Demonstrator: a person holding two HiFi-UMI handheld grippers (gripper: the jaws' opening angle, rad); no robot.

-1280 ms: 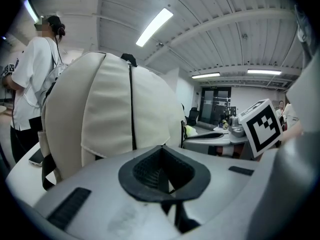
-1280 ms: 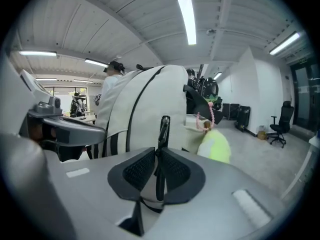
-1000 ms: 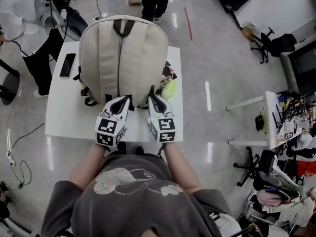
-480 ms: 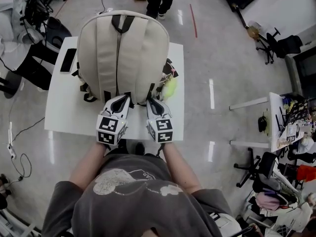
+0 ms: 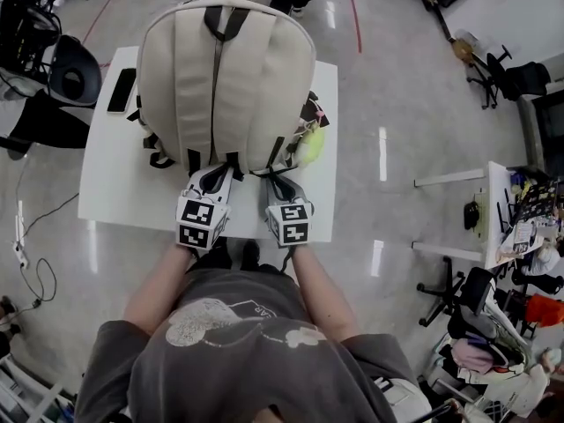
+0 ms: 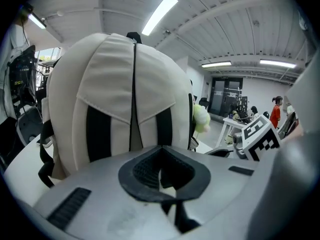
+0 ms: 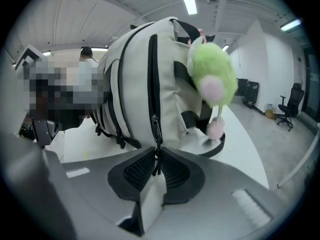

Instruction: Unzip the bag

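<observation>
A white table [image 5: 106, 192] fills the middle of the head view. At its far left edge lies a dark phone [image 5: 121, 91], well clear of the work.

The left gripper [image 5: 218, 180] reaches in from the near side of the table. Its tip touches the bottom edge of a cream backpack [image 5: 225, 77]. In the left gripper view its dark pads [image 6: 142, 171] are pressed together at the tips, with a dark scrap of the bag's lower edge apparently nipped between them. This looks like an anchoring hold, meant to keep the bag from sliding when the zipper is pulled.

The backpack lies strap side up across the table, with its top handle pointing away from the person. Its two padded straps run down toward the grippers.

The right gripper [image 5: 275, 181] sits just beside the left one, at the bag's near right corner. In the right gripper view its jaws are closed on the zipper pull [image 7: 156, 129], which hangs from the lower end of a dark zipper [image 7: 152, 74] running up the bag's side. The zipper looks fully closed, so by my reading the unzipping has not started. The grip suits a steady pull along the zipper's line.

Further right, a green plush charm [image 7: 212, 74] dangles from the bag. It is near the zipper but not touching the jaws.
</observation>
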